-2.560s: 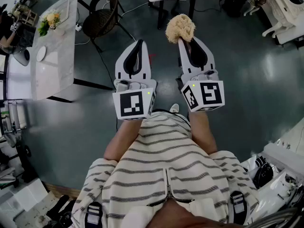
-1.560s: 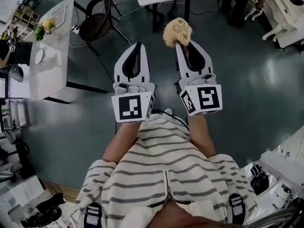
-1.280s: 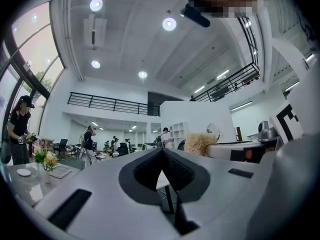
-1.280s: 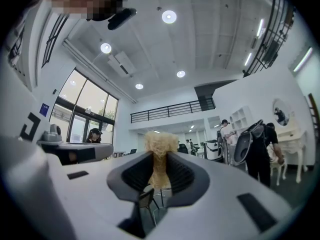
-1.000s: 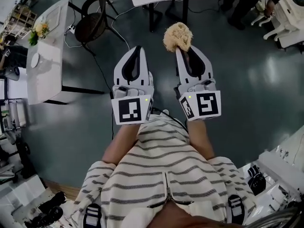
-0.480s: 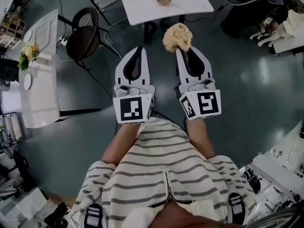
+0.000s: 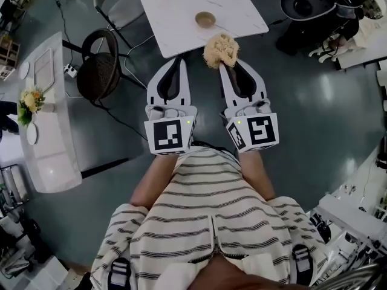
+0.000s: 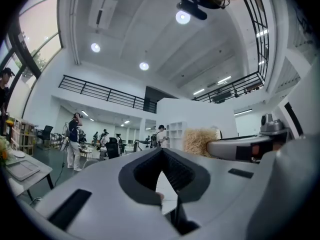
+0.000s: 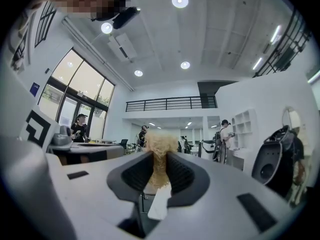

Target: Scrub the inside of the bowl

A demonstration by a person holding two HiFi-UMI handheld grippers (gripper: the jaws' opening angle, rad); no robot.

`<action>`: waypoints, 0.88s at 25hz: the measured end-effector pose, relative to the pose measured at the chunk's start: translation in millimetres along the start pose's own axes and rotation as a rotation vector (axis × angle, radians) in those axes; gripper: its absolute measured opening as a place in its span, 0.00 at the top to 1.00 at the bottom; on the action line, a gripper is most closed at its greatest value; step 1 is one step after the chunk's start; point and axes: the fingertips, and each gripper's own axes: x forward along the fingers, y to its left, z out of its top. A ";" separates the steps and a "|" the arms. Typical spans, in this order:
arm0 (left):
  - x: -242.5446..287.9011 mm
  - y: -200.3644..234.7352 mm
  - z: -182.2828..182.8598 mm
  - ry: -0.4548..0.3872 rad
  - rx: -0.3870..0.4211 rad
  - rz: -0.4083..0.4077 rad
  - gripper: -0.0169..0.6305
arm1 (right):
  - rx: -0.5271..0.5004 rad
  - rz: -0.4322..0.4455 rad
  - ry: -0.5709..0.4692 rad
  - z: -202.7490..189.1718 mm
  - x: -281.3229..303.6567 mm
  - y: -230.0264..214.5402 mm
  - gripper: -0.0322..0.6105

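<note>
Shaggy tan fibre scrubber (image 7: 220, 49) in R gripper (image 7: 221, 63); round bowl (image 7: 205, 19) on tbl (image 7: 175, 23)

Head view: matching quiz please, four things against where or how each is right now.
Things:
1 bowl
2 scrubber
3 left gripper
4 chair

States:
A clamped in the right gripper jaws
B on the white table
C jaws together, nothing held
D on the floor beside that table

Pairs: 1-B, 2-A, 3-C, 4-D
</note>
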 end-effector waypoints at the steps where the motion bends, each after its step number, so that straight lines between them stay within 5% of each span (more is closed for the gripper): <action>1: 8.7 4.0 0.4 -0.004 0.000 -0.002 0.97 | 0.000 -0.004 0.000 0.0 9.3 -3.7 0.82; 22: 176.3 18.9 -66.4 0.063 -0.007 -0.005 0.97 | 0.050 0.016 0.055 -60.3 143.2 -121.4 0.82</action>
